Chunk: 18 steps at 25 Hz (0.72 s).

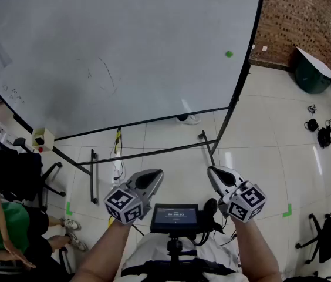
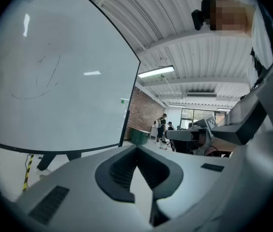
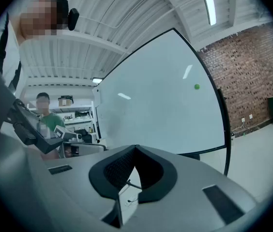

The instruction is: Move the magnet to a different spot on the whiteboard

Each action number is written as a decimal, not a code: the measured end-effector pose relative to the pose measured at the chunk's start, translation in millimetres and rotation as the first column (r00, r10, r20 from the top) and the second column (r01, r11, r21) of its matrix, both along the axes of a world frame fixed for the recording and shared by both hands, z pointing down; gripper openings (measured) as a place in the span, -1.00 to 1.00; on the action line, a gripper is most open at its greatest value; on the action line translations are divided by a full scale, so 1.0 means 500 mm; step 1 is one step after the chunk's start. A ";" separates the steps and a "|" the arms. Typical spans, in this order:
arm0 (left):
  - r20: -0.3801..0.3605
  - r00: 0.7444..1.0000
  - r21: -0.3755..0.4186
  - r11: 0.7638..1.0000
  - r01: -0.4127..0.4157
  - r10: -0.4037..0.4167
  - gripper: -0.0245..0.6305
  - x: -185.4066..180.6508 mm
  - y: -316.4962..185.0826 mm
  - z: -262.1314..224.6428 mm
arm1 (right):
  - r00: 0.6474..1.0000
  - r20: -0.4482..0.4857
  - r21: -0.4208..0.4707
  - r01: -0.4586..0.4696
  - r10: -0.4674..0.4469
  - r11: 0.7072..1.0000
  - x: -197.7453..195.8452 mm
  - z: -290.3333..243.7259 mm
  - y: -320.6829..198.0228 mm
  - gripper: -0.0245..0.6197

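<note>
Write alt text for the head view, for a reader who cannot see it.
A small green magnet sits near the right edge of a large whiteboard that stands on a tiled floor. Lower in the picture, the person holds the left gripper and the right gripper side by side, both shut and empty, well short of the board.

Bright ceiling strip light (image 2: 156, 72) glints off whiteboard (image 1: 124, 40); fisheye edges curve.
</note>
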<state>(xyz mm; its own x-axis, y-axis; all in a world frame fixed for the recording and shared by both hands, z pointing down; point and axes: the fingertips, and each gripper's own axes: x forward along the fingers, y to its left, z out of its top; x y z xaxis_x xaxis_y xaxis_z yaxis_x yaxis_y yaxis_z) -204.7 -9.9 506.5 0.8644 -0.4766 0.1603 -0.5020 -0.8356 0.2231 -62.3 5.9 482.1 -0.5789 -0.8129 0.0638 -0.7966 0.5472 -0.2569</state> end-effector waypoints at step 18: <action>0.088 0.996 0.056 0.998 0.010 -0.015 -0.85 0.232 -0.158 -0.054 | 0.999 0.038 0.013 0.009 -0.010 1.000 0.225 -0.014 -0.172 -0.85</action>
